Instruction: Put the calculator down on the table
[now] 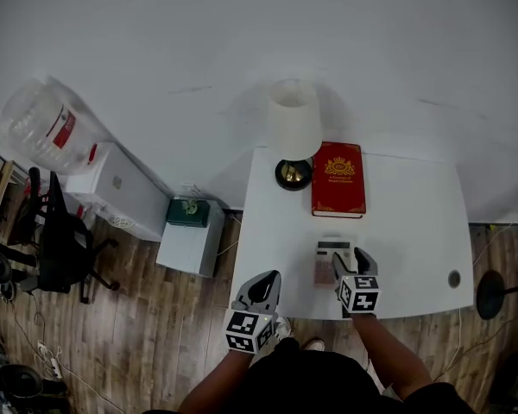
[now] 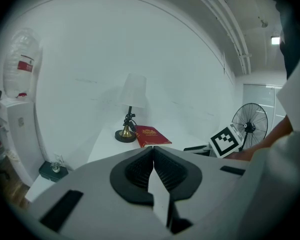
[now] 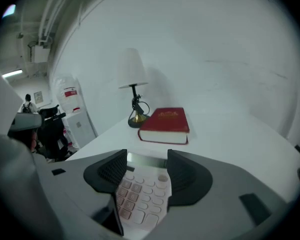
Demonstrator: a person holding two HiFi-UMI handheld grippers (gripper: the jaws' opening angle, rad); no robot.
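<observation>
Calculator [image 1: 331,260] rests flat on table [image 1: 414,231] before red book [image 1: 337,179], so right gripper [image 1: 351,263] stands spread astride it; left gripper [image 1: 266,285] pressed together.

Head view: right gripper [image 1: 350,262] covers calculator [image 1: 328,254] right side and near end. Shade hides lamp [image 1: 294,121] stem. Cover print on book [image 1: 337,179] too small to read. Small round item [image 1: 454,278] on table [image 1: 414,222]: not identifiable. Bottom edge cuts off person [image 1: 328,386].
Right gripper view: jaws hide calculator sides and near corners; key legends blurred.
Left gripper view: left gripper [image 2: 153,151] body blocks calculator and near table; arm [image 2: 272,134] hides fan [image 2: 250,120] base.
</observation>
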